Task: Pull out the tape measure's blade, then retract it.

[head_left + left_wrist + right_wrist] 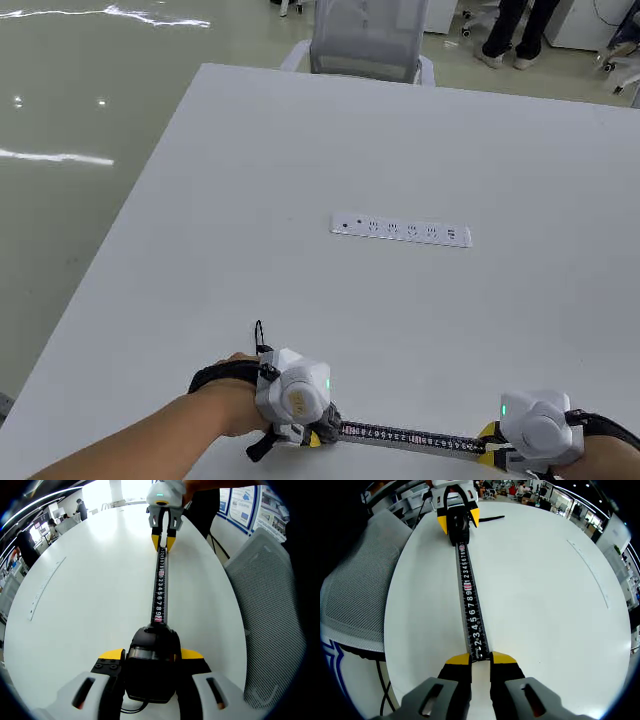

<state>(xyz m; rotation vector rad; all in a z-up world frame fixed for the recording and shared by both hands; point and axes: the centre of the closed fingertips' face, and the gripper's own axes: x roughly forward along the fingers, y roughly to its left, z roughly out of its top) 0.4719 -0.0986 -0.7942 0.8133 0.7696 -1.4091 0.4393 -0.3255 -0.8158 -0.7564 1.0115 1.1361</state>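
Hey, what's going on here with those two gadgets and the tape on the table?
A person holds a hand-held claw in each hand over a white table. The left claw is clamped around the black tape measure case, and the right claw pinches the tip of the blade. The blade is pulled out in a straight line between them, low over the tabletop. A white power strip lies farther back, apart from both.

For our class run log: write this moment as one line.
left claw: shut on tape measure case | right claw: shut on blade | blade: extended
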